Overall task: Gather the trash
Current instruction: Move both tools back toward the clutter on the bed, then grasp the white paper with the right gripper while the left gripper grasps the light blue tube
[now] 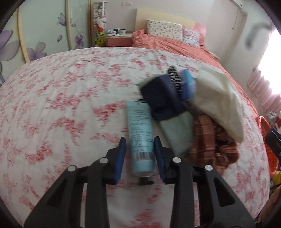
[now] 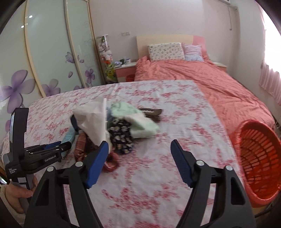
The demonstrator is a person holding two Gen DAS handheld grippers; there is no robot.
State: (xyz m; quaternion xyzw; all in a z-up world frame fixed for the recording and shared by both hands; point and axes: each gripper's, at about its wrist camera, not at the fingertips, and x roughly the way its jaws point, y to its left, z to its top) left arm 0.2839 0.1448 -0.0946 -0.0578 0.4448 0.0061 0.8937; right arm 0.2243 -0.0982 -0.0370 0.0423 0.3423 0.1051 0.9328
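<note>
**Light-blue tube between narrowed left pads**

Left gripper (image 1: pixel 140 145) part-open around the light-blue tube (image 1: pixel 141 136), pads close on both sides; contact impossible to tell, so not yet grasping. Tube flat on floral sheet (image 1: pixel 70 98), left of the clutter pile (image 1: pixel 184 105). Right gripper (image 2: pixel 139 149) released wide, empty, tilted down over sheet; red basket (image 2: pixel 258 157) at right.

Both cameras looked along their own jaws toward the headboard (image 1: pixel 154 15). The left one sat close over the floral sheet (image 1: pixel 61 98), steeply tilted; the right one stood farther back. Both took in the clutter pile (image 2: pixel 114 126) mid-frame.
</note>
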